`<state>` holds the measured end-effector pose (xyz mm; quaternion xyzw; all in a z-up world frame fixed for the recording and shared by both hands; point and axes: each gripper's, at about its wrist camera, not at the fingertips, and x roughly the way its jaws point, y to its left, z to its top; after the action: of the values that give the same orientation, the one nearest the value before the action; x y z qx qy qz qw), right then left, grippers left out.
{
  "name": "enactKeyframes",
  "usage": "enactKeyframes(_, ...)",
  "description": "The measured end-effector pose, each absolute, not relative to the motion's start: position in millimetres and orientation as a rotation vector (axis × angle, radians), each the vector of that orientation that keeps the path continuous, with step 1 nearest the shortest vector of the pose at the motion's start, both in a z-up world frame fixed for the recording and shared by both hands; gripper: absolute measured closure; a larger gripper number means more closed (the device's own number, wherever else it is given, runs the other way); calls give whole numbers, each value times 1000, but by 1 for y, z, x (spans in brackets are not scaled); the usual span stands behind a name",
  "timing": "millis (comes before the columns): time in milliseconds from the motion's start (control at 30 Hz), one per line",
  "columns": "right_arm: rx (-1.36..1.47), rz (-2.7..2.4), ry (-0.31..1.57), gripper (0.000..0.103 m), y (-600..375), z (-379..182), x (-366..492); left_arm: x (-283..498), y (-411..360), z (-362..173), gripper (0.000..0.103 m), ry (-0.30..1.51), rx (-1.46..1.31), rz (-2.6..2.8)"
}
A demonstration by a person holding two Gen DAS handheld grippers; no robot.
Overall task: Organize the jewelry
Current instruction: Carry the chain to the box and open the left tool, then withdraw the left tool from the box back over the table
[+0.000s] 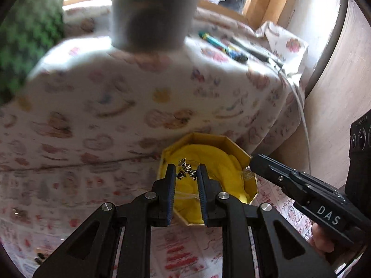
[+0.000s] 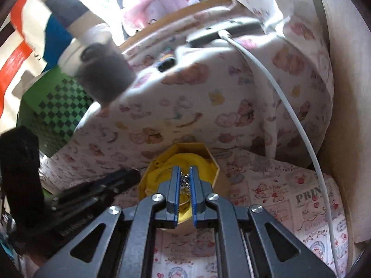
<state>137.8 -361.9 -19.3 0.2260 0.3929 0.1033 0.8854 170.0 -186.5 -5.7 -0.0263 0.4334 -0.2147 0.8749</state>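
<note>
Left gripper [image 1: 185,170] hangs over the near half of the octagonal cardboard box with yellow fabric lining [image 1: 236,148], blue pads set narrowly apart; small silver metal jewelry pieces [image 1: 186,170] show in the gap, but whether the pads press on them or they just lie on the lining below — cannot tell. Right gripper [image 2: 184,173] is over the same box [image 2: 214,162] with jaws nearly together, a bit of silver chain [image 2: 184,177] pinched between the blue pads. In the left view the right gripper comes in from the right, tip at the box's right rim. Box sits on a white bedsheet printed with pink bears and hearts [image 1: 104,115]. Farther back — a white cable [image 2: 299,125] and blurred multicoloured pens [image 1: 222,46].
</note>
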Motion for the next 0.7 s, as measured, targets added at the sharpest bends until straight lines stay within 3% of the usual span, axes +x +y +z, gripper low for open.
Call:
enactKeyframes(200, 455, 229, 795, 95, -364, -17, 136, 169, -190, -11, 85, 902, -81, -488)
enactKeyframes(300, 463, 232, 780, 95, -368, -12, 129, 161, -189, -4, 79, 874, -62, -502)
enactKeyframes(400, 453, 222, 748, 86, -371, -5, 121, 149, -184, 9, 73, 831, -38, -478)
enactKeyframes(567, 387, 213, 691, 80, -361, 10, 109, 113, -160, 40, 50, 692, -11, -448)
enactKeyframes(700, 330, 198, 624, 64, -346, 25, 94, 85, -139, 64, 41, 557, 56, -362)
